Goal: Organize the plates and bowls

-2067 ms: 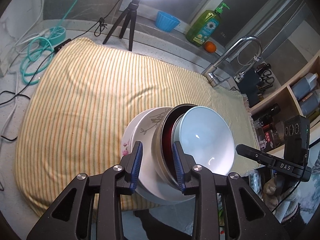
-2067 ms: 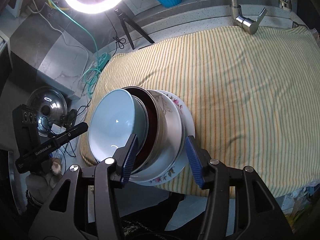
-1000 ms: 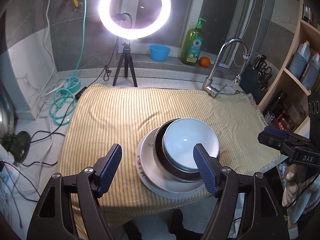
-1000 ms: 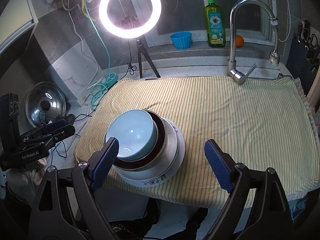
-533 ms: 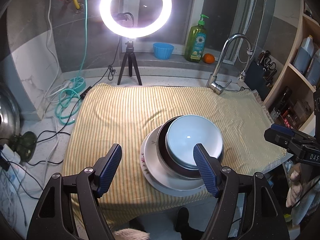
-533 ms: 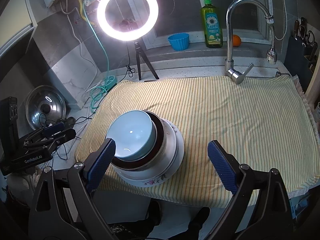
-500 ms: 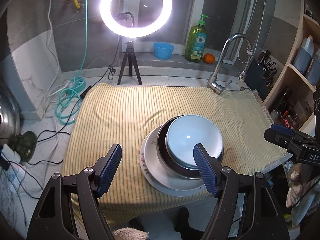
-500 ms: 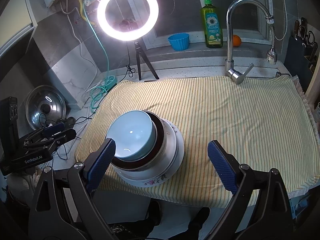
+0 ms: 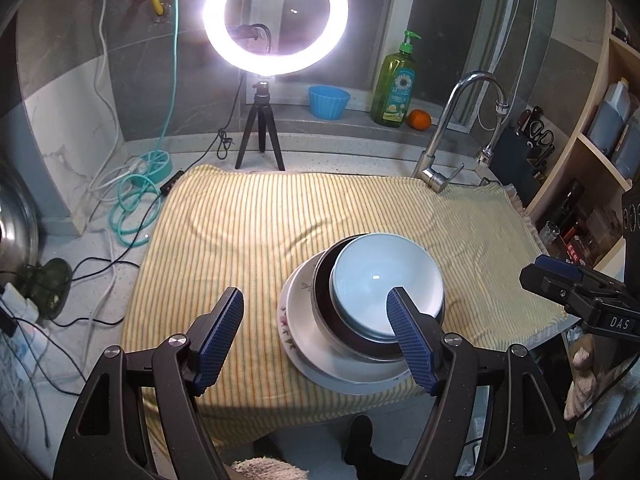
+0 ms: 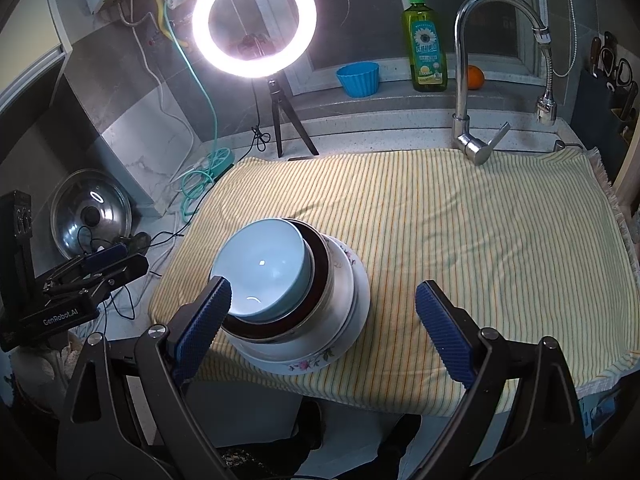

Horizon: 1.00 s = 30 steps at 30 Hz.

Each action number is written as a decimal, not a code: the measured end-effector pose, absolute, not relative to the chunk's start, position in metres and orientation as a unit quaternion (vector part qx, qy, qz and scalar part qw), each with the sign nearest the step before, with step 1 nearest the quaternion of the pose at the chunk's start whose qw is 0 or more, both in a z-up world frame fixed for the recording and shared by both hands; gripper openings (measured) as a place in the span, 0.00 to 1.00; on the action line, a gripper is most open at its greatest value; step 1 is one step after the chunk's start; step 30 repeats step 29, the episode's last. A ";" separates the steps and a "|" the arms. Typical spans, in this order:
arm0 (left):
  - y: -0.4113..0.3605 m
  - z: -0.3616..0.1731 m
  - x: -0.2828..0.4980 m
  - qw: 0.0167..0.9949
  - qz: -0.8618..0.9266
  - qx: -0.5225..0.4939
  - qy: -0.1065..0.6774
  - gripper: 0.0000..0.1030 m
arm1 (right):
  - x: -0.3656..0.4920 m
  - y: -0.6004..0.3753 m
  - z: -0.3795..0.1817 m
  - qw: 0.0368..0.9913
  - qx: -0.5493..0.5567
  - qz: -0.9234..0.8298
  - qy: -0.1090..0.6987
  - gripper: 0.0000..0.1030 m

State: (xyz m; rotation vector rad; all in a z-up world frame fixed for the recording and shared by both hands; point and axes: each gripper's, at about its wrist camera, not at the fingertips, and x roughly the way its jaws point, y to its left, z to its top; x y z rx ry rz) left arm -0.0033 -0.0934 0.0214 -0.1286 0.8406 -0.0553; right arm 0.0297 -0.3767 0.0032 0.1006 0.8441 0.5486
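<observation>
- Left wrist view: the left gripper point(image 9: 316, 334) is spread wide and empty, hanging above the near edge of the striped cloth point(image 9: 260, 216).
- On that cloth's near edge sits the stack: a pale blue bowl point(image 9: 382, 276) nested in a dark metal bowl point(image 9: 324, 300), on a white floral plate point(image 9: 298, 320).
- Right wrist view: the right gripper point(image 10: 322, 324) is also wide apart and holds nothing, just right of the stack.
- A ring light point(image 10: 254, 20) stands behind the cloth.

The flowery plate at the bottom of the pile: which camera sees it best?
The right wrist view: the floral plate shows its pink-flower rim clear of the right gripper. In the left wrist view the plate shows fewer flowers and the left gripper finger overlaps its rim.
</observation>
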 end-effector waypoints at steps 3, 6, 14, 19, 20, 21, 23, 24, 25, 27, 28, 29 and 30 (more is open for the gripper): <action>-0.094 0.021 -0.003 0.910 -0.028 -0.062 0.408 0.72 | 0.030 -0.376 0.003 0.875 0.048 0.263 0.405 0.93; -0.094 0.022 -0.002 0.910 -0.028 -0.062 0.409 0.72 | 0.030 -0.376 0.003 0.874 0.048 0.263 0.405 0.93; -0.092 0.020 0.001 0.908 -0.029 -0.065 0.412 0.72 | 0.035 -0.372 -0.004 0.871 0.046 0.262 0.412 0.93; -0.092 0.019 0.003 0.908 -0.030 -0.067 0.413 0.72 | 0.036 -0.371 -0.005 0.872 0.044 0.261 0.413 0.93; -0.092 0.019 0.004 0.908 -0.030 -0.067 0.413 0.72 | 0.036 -0.370 -0.005 0.872 0.043 0.260 0.413 0.93; -0.091 0.019 0.004 0.908 -0.030 -0.068 0.413 0.72 | 0.037 -0.371 -0.005 0.872 0.043 0.260 0.413 0.93; -0.091 0.019 0.005 0.908 -0.032 -0.069 0.411 0.72 | 0.037 -0.371 -0.005 0.871 0.044 0.260 0.414 0.93; -0.092 0.019 0.005 0.912 -0.032 -0.064 0.404 0.72 | 0.037 -0.370 -0.006 0.871 0.045 0.260 0.414 0.93; -0.093 0.020 0.004 0.914 -0.031 -0.059 0.400 0.72 | 0.040 -0.370 -0.006 0.871 0.045 0.260 0.415 0.93; -0.093 0.019 0.006 0.914 -0.032 -0.057 0.400 0.72 | 0.041 -0.370 -0.008 0.870 0.045 0.259 0.416 0.93; -0.093 0.019 0.007 0.913 -0.032 -0.058 0.402 0.72 | 0.043 -0.370 -0.008 0.870 0.046 0.259 0.417 0.93; -0.092 0.017 0.008 0.912 -0.031 -0.060 0.405 0.72 | 0.044 -0.369 -0.009 0.869 0.046 0.259 0.418 0.93; -0.092 0.017 0.008 0.912 -0.031 -0.060 0.405 0.72 | 0.044 -0.369 -0.009 0.869 0.046 0.259 0.418 0.93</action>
